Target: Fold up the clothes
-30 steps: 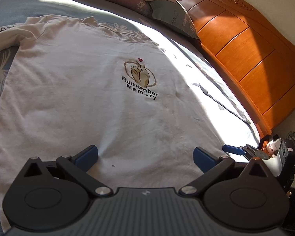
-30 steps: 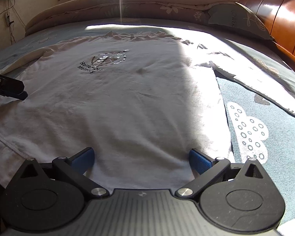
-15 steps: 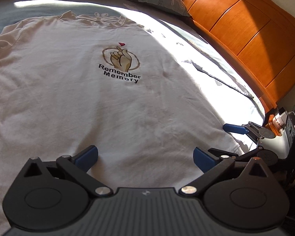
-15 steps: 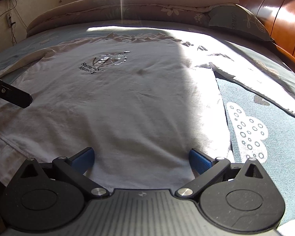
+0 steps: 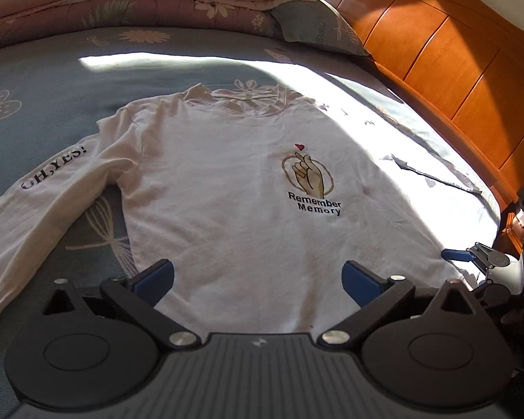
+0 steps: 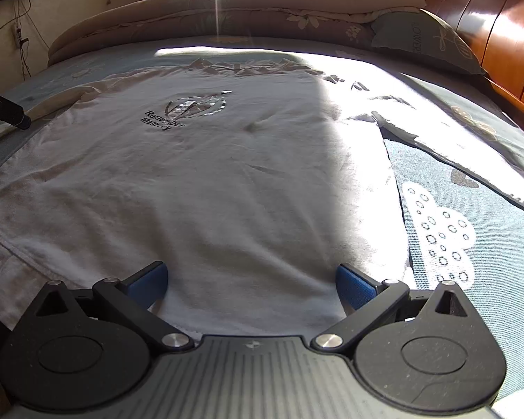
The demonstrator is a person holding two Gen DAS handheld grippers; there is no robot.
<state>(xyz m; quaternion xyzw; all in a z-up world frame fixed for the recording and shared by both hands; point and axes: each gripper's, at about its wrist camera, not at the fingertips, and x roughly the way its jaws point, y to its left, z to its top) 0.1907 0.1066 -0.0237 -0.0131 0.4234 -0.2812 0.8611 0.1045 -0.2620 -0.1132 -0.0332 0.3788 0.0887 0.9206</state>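
A white long-sleeved shirt (image 5: 234,202) lies spread face up on the bed, with a "Remember Memory" hand print (image 5: 309,181) on the chest and "OH,YES!" on its left sleeve (image 5: 49,178). My left gripper (image 5: 258,274) is open and empty, just above the shirt's lower part. My right gripper (image 6: 251,281) is open and empty over the shirt's hem (image 6: 199,209); it also shows at the right edge of the left wrist view (image 5: 478,262). A finger of the left gripper (image 6: 7,113) shows at the left edge of the right wrist view.
The bed has a blue flowered sheet (image 5: 45,104). A folded quilt (image 6: 234,10) and a pillow (image 5: 318,28) lie at the far side. An orange wooden headboard (image 5: 447,63) runs along the right. A strong sun patch (image 6: 363,111) washes out the shirt's right side.
My left gripper has pulled back and turned left, so the collar and left sleeve now show. The right gripper has hardly moved. Both stay open.
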